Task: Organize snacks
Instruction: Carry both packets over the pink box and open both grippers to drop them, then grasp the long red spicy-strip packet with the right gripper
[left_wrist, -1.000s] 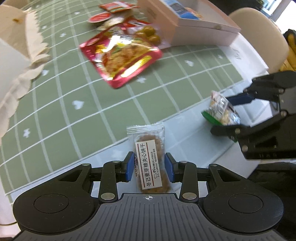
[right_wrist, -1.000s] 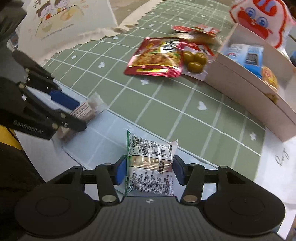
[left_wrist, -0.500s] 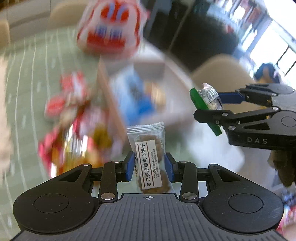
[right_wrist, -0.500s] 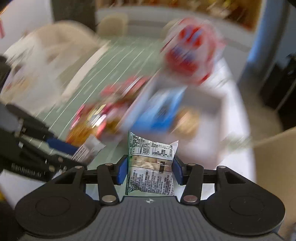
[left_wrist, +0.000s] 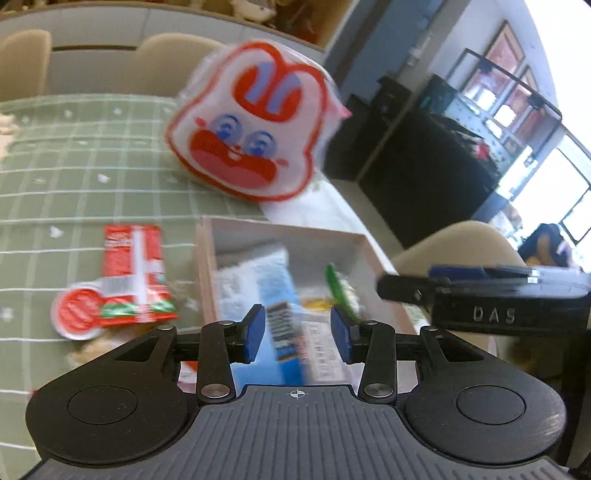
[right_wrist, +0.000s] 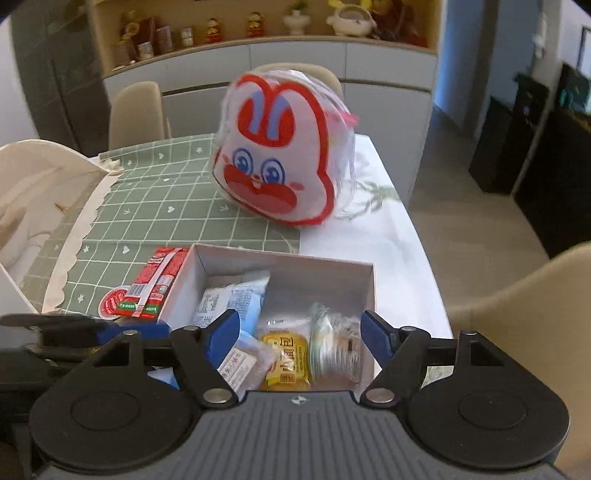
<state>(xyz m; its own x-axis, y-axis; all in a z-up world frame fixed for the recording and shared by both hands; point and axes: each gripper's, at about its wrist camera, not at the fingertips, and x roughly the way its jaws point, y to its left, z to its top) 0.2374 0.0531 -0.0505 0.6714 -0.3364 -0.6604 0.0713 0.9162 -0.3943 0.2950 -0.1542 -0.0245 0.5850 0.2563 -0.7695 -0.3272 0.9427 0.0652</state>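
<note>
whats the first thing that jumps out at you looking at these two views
The big rabbit-face bag, red and white with blue eyes, standing on the green checked tablecloth behind everything else. Next comes the open white box in front of it, with wrapped snacks inside, among them a yellow packet and a blue and white one. Both the left gripper and right gripper hang open over the box.

I see my left gripper (left_wrist: 296, 334) hovering over the box (left_wrist: 207, 266), jaws apart and empty. Inside the box a blue packet (left_wrist: 271, 295) lies beside a green-edged packet (left_wrist: 338, 291). Left of the box sits a red sachet (left_wrist: 133, 273); behind it, the rabbit-face bag (left_wrist: 247, 125). The right gripper (left_wrist: 480, 295) reaches in from the box's right.
</note>
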